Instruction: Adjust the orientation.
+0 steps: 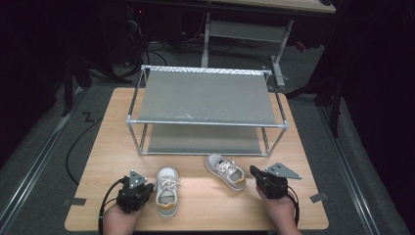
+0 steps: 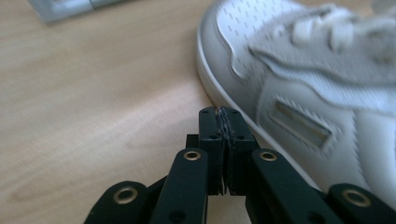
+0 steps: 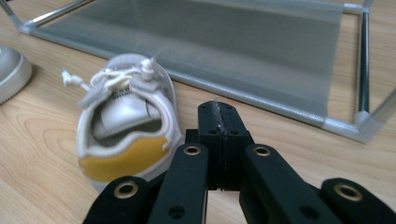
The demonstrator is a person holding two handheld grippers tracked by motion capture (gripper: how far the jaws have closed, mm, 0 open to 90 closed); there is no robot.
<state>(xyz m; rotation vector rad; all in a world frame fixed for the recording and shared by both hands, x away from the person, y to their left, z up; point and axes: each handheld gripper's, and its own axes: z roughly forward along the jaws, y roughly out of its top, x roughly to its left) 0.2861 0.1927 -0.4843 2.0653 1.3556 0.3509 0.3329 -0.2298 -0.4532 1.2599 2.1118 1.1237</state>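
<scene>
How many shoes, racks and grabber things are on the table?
Shoes: 2, left shoe and right shoe
Shoe rack: 1
Hand-held grippers: 2, left hand-held gripper and right hand-held gripper
Total: 5

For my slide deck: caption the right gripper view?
Shut right hand-held gripper beside a white sneaker's yellow heel, facing the shoe rack's lower shelf.

Wooden table (image 1: pixel 112 147) bearing a two-tier rack (image 1: pixel 205 95) and two white shoes (image 1: pixel 167 191).
</scene>
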